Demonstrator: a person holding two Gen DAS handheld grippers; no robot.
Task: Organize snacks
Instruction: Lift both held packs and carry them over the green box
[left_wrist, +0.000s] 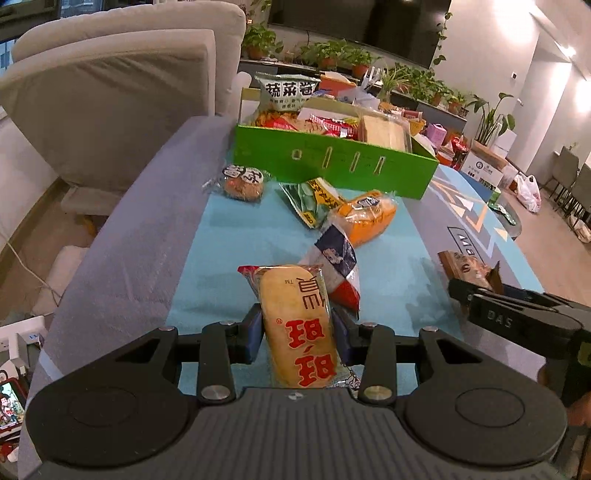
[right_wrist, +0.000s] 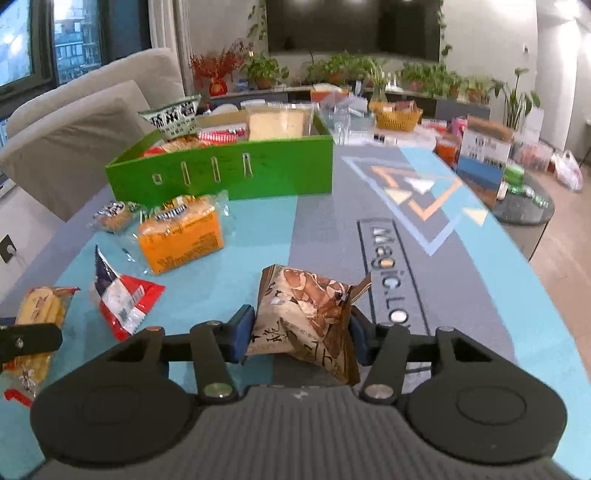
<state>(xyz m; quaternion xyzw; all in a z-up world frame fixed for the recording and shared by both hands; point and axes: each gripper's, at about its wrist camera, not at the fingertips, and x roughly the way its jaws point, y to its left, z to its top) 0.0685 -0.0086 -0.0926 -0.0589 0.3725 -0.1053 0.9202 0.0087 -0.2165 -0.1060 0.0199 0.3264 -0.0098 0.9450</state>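
My left gripper (left_wrist: 297, 314) is shut on a yellow rice-cracker packet (left_wrist: 295, 332) with red characters, held lengthwise just over the blue table mat; the same packet (right_wrist: 40, 310) shows at the left of the right wrist view. My right gripper (right_wrist: 301, 317) stands wide around a brown patterned snack bag (right_wrist: 306, 317) that lies between its blue pads, its sides close to both pads without being squeezed. In the left wrist view the right gripper (left_wrist: 476, 295) sits at the right edge by that bag (left_wrist: 465, 266). A green box (left_wrist: 332, 162) (right_wrist: 221, 173) holding several snacks stands further back.
Loose on the mat lie an orange bread pack (left_wrist: 369, 218) (right_wrist: 181, 236), a red, white and blue packet (left_wrist: 340, 266) (right_wrist: 118, 299), a round cake (left_wrist: 242, 182) and a green packet (left_wrist: 314, 199). A grey sofa (left_wrist: 110, 110) borders the left; plants and clutter stand behind.
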